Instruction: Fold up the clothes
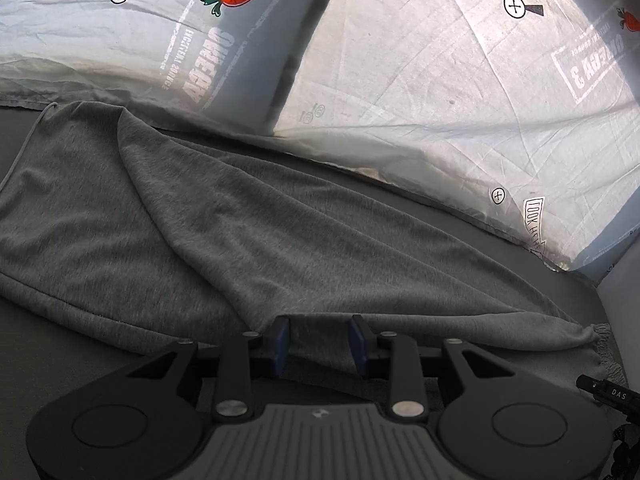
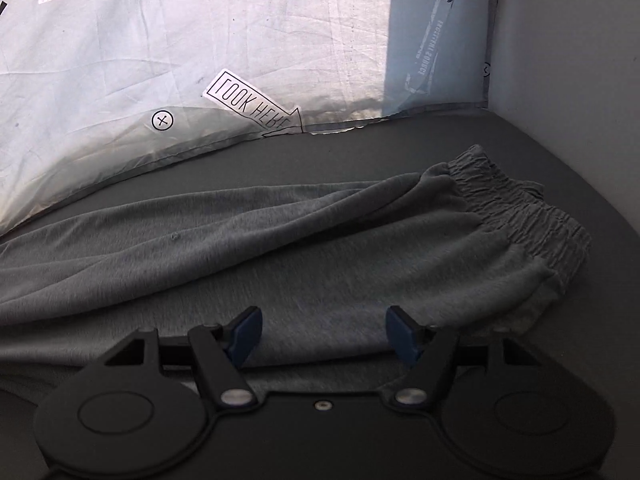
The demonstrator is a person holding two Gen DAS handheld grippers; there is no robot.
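A grey knit garment point(image 1: 240, 220) lies stretched and rumpled across a dark grey bed sheet point(image 1: 24, 320), folded lengthwise over itself. Its gathered elastic waistband point(image 2: 528, 216) is at the right end, seen in the left wrist view as a bunched waistband end point(image 1: 604, 344). My left gripper point(image 1: 320, 340) is low over the near edge of the cloth, its blue pads point(image 1: 282, 340) apart with fabric lying between them and no pinch visible. My right gripper point(image 2: 324, 336) stands wide open above the garment point(image 2: 280, 240) near the waistband, nothing pressed between its pads point(image 2: 400, 336).
Two white printed pillows point(image 1: 440, 80) point(image 1: 120, 40) line the far side of the bed; the right one shows as a pillow point(image 2: 200, 40) with a "look here" arrow. A pale wall point(image 2: 560, 40) borders the bed on the right. Bare sheet point(image 2: 400, 144) lies beyond the garment.
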